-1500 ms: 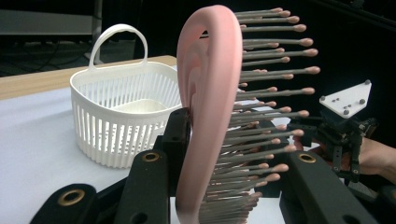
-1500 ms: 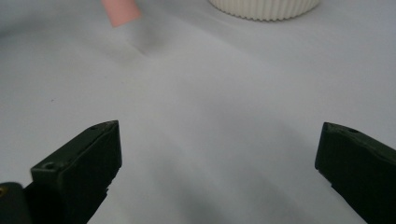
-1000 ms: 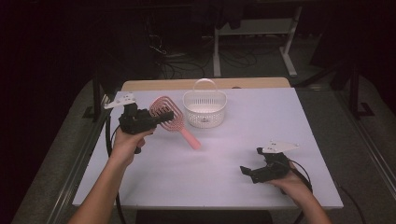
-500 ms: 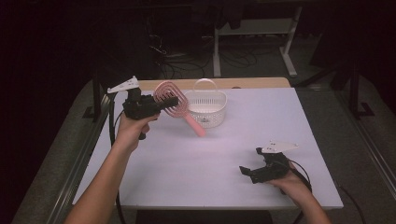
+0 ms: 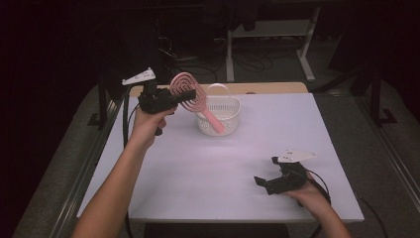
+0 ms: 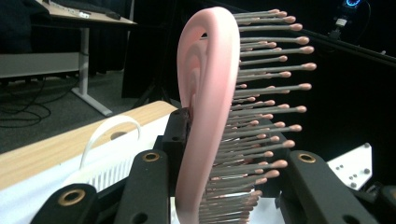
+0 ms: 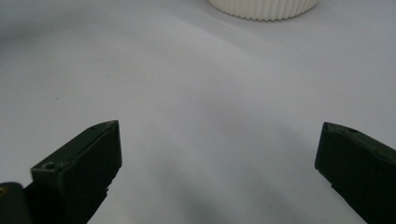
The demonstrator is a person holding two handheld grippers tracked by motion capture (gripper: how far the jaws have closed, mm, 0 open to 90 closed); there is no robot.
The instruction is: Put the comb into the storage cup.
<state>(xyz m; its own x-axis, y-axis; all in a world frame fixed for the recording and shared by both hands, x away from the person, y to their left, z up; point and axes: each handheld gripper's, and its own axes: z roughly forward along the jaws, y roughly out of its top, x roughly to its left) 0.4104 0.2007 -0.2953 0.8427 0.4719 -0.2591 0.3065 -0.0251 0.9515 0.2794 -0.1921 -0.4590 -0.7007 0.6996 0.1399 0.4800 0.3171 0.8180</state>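
A pink hairbrush (image 5: 190, 96) with a looped head hangs in the air over the left rim of a white basket (image 5: 229, 120). My left gripper (image 5: 174, 97) is shut on the brush's head, and the handle slants down toward the basket. In the left gripper view the hairbrush (image 6: 205, 116) stands edge-on between the jaws, bristles pointing right, with the basket's handle (image 6: 109, 133) behind it. My right gripper (image 5: 261, 182) rests low at the table's front right, open and holding nothing. The right gripper view looks across bare table toward the basket (image 7: 264, 8).
The white table (image 5: 277, 144) has a wooden strip (image 5: 267, 88) along its far edge. Desk legs and cables (image 5: 237, 54) stand on the dark floor behind. Metal rails run along both sides of the table.
My left gripper has risen and moved right with the hairbrush, from the table's left part to above the basket's rim. The right gripper has stayed still.
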